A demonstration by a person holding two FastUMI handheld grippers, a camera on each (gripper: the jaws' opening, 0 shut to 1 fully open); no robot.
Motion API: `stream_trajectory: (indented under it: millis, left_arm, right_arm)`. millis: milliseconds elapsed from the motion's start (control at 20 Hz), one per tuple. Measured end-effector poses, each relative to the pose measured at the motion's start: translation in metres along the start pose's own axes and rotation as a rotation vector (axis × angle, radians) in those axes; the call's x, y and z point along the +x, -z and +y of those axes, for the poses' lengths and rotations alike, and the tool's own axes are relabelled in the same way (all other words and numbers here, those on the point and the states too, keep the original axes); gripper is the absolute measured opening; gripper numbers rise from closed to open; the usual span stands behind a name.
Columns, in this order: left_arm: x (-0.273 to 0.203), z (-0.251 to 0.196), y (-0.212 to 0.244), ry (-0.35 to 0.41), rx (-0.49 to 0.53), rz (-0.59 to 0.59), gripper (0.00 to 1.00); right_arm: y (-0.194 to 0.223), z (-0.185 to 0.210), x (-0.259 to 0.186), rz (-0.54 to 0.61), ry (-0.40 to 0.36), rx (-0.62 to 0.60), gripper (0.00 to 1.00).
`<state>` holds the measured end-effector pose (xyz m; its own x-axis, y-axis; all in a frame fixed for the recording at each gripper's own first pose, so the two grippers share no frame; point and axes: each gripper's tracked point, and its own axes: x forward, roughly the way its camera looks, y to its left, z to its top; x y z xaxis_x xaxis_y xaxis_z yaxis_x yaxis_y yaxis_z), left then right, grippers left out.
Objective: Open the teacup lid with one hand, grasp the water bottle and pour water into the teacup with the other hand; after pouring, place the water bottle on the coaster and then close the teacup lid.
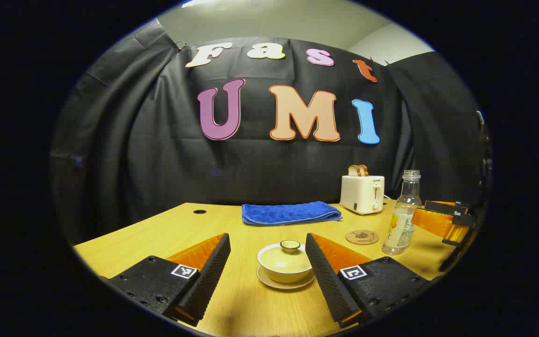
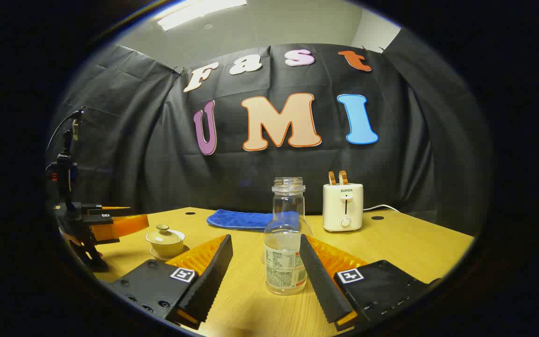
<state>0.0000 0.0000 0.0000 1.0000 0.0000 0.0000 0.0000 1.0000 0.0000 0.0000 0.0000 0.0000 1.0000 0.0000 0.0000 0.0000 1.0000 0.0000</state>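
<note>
The left gripper [image 1: 267, 267] and right gripper [image 2: 265, 271] look alike: wedge-shaped jaws with ribbed inner faces, dark screw-studded bases, each carrying a small square black-and-white marker tag.

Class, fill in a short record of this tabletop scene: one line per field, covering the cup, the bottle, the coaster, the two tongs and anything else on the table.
cup: teacup on a saucer, lid on
bottle: water bottle upright on the table, cap off
coaster: coaster bare, beside the bottle
left tongs: left tongs open, either side of the cup, not touching
right tongs: right tongs open, bottle between the fingers
other: blue towel, toaster with bread at the back
</note>
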Motion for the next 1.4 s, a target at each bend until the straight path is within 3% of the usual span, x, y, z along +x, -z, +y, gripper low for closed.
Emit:
stream_trajectory:
  millis: [100,200,350,400,600,650,700,800,1000,1150,1200,1350,1400]
  left_arm:
    - [-0.001,0.003,0.004,-0.007,-0.004,0.005,0.95]
    - [-0.004,0.007,0.008,-0.014,-0.008,0.01,0.94]
    - [-0.007,0.011,0.007,-0.023,0.001,0.003,0.95]
    - [-0.008,0.013,0.007,-0.027,0.004,-0.001,0.95]
    - [-0.007,0.021,0.007,-0.058,0.015,0.0,0.95]
    - [-0.007,0.021,0.007,-0.06,0.018,0.002,0.95]
    - [-0.008,0.02,0.007,-0.059,0.025,0.003,0.95]
    - [-0.007,0.02,0.005,-0.056,0.025,-0.001,0.95]
    - [-0.005,0.012,0.006,-0.011,0.026,0.002,0.95]
    - [-0.004,0.007,0.007,0.021,0.026,0.003,0.95]
    - [-0.005,0.003,0.005,0.042,0.025,0.0,0.95]
    - [-0.003,0.004,0.006,0.046,0.024,0.001,0.95]
    - [-0.002,0.004,0.006,0.046,0.024,0.003,0.95]
  right_arm:
    - [0.004,0.002,0.001,0.013,-0.001,-0.006,0.89]
    - [0.006,0.001,0.002,0.024,0.003,-0.006,0.97]
    - [0.008,-0.001,0.003,0.034,0.012,-0.004,0.98]
    - [0.01,-0.002,0.004,0.041,0.013,-0.002,0.93]
    - [0.009,-0.003,0.003,0.038,0.018,-0.003,0.98]
    - [0.01,-0.003,0.004,0.038,0.018,-0.003,0.89]
    - [0.009,-0.003,0.003,0.039,0.018,-0.003,0.97]
    - [0.009,-0.002,0.003,0.04,0.019,-0.003,0.96]
    - [0.009,-0.004,0.004,0.039,0.025,-0.003,0.93]
    - [0.01,-0.003,0.004,0.04,0.026,-0.003,0.98]
    - [0.009,-0.003,0.004,0.04,0.025,-0.003,0.89]
    - [0.009,-0.001,0.003,0.04,0.021,-0.002,0.89]
    - [0.009,-0.001,0.003,0.041,0.02,-0.002,0.98]
